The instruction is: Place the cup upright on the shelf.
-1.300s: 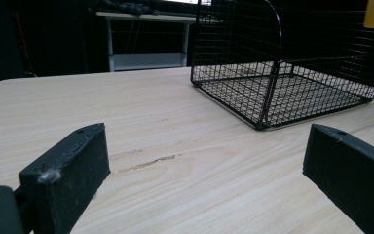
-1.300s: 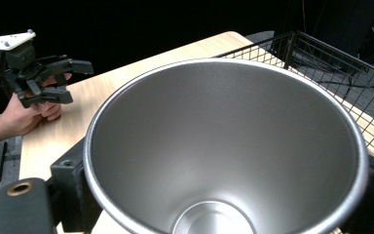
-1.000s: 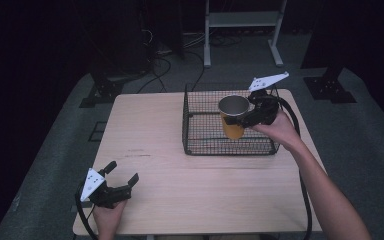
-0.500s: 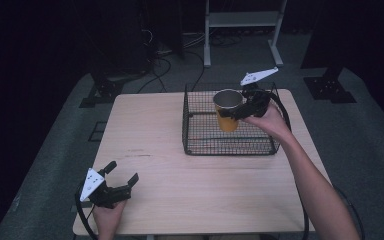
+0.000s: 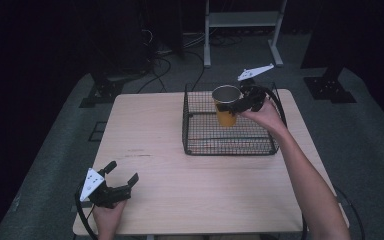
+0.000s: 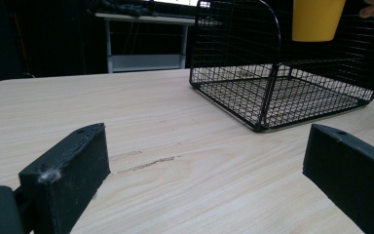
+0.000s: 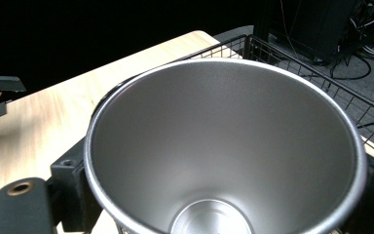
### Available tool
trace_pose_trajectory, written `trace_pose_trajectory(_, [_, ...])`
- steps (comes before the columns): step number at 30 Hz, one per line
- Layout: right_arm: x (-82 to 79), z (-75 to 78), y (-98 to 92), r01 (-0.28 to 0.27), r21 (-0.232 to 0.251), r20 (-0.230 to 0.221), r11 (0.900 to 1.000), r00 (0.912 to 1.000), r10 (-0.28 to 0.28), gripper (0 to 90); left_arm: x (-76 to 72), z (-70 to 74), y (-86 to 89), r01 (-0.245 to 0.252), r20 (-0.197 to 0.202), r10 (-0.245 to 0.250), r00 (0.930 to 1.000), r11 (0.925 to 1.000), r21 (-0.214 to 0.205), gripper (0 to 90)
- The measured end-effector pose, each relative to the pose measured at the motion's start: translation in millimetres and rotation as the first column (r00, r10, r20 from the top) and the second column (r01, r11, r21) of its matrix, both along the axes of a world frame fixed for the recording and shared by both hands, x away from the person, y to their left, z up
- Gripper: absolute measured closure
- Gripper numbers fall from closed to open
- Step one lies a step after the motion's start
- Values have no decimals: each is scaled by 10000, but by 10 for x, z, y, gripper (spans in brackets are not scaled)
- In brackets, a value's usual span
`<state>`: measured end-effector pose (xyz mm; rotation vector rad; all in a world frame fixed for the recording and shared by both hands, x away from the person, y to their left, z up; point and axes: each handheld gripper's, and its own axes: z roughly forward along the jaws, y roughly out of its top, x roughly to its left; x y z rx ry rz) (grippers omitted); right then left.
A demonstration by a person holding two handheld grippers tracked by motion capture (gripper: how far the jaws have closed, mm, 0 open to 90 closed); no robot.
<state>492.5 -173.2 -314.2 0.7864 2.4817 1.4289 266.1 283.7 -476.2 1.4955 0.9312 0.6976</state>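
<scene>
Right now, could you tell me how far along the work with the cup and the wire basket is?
Done: the right gripper is shut on the yellow cup, which hangs upright and empty, clear of the basket floor. In hand: the cup is being carried above the wire basket. Left: setting it down somewhere and letting go. The left gripper rests open on the table, holding nothing.

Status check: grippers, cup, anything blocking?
Right gripper shut on yellow cup, held upright above wire basket. Left gripper open, empty, resting at the table's near left. Nothing in the way.
</scene>
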Motion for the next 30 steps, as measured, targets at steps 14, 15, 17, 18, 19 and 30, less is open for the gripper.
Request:
trace_pose_trajectory(14, [197, -278, 71, -77, -310, -406, 9995, 9992, 64, 121, 1, 0, 7, 7, 3, -7, 10000, 10000, -55, 24])
trace_pose_trajectory(15, [208, -298, 75, -30, -351, -420, 9994, 9991, 15, 121, 1, -1, 7, 12, 3, -12, 10000, 10000, -58, 24])
trace_pose_trajectory(17, [234, -334, 82, 7, -420, -525, 9991, 9986, -29, 121, 2, -1, 7, 15, 3, -15, 10000, 10000, -61, 24])
trace_pose_trajectory(18, [259, -378, 89, -29, -478, -604, 9989, 9982, 0, 121, 2, 0, 8, 15, 6, -15, 10000, 10000, -61, 24])
trace_pose_trajectory(19, [259, -378, 89, -29, -478, -604, 9989, 9982, 0, 121, 2, -1, 9, 17, 11, -17, 10000, 10000, -63, 24])
trace_pose_trajectory(30, [349, -572, 146, -76, -693, -786, 9976, 9969, 21, 121, 2, 0, 10, 24, 25, -24, 10000, 10000, -77, 24])
